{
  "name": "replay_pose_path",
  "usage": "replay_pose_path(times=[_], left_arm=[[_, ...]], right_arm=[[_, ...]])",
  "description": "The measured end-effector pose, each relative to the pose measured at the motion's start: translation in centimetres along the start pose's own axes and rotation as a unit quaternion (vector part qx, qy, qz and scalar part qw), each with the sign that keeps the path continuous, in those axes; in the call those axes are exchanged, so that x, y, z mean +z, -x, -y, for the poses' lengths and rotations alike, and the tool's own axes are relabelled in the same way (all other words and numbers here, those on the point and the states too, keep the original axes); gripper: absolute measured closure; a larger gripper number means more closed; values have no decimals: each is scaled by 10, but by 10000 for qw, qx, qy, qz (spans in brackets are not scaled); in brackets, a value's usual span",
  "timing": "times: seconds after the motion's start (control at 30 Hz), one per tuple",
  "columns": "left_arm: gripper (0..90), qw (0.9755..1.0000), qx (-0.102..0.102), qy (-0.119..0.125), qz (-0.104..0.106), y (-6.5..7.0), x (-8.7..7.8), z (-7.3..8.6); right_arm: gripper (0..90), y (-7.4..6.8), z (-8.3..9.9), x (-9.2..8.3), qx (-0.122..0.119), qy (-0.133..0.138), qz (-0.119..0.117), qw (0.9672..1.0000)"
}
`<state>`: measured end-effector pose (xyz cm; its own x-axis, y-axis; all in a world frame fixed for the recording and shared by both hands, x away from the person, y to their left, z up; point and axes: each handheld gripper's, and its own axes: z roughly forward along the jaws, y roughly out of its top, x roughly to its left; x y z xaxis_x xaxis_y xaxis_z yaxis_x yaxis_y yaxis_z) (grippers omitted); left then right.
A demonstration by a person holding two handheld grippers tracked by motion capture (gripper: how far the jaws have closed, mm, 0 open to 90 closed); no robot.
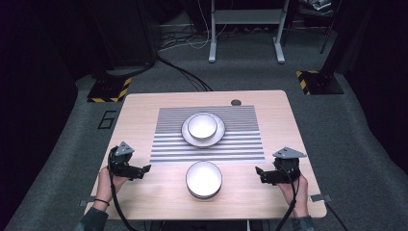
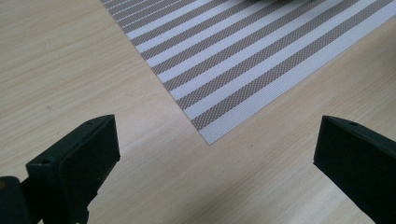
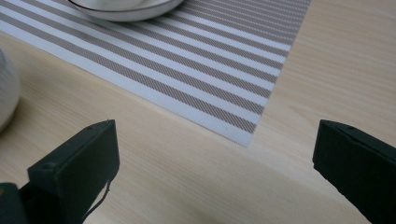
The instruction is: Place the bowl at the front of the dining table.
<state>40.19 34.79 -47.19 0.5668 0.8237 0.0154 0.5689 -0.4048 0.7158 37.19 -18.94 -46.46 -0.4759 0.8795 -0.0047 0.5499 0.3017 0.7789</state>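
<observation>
A striped grey-and-white placemat (image 1: 168, 125) lies across the middle of the wooden table (image 1: 139, 110). On it rests a white plate (image 1: 219, 137) with a white bowl (image 1: 202, 126) in it. A second white bowl (image 1: 204, 179) stands on bare wood nearer the front edge. My left gripper (image 1: 146, 169) is held at the front left, open, over the mat's near left corner (image 2: 208, 137). My right gripper (image 1: 258, 171) is held at the front right, open, facing the mat's near right corner (image 3: 243, 135). The plate's rim (image 3: 135, 11) and the near bowl's side (image 3: 7, 88) show in the right gripper view.
A small dark round grommet (image 1: 235, 102) sits at the table's far edge. Beyond the table, cables (image 1: 187, 77) run over grey carpet, with a metal stand (image 1: 245, 29) and yellow-black striped bases (image 1: 109, 90) further back.
</observation>
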Motion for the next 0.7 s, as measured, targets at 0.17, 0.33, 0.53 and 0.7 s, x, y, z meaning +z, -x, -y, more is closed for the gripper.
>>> replay_pose_path(times=[0.17,0.33,0.53,0.7], left_arm=[[2,9999,-122,1,-70,-4,-2,11],[2,9995,-253,-61,-155,-8,-4,26],[2,9988,-420,-85,-228,-11,-4,43],[2,9982,-526,-111,-266,-15,-3,55]], right_arm=[[1,9,19,-3,177,-35,145,9997],[7,19,34,-6,345,-73,269,9990],[13,27,50,-8,486,-124,458,9977],[16,34,60,-4,563,-206,647,9961]])
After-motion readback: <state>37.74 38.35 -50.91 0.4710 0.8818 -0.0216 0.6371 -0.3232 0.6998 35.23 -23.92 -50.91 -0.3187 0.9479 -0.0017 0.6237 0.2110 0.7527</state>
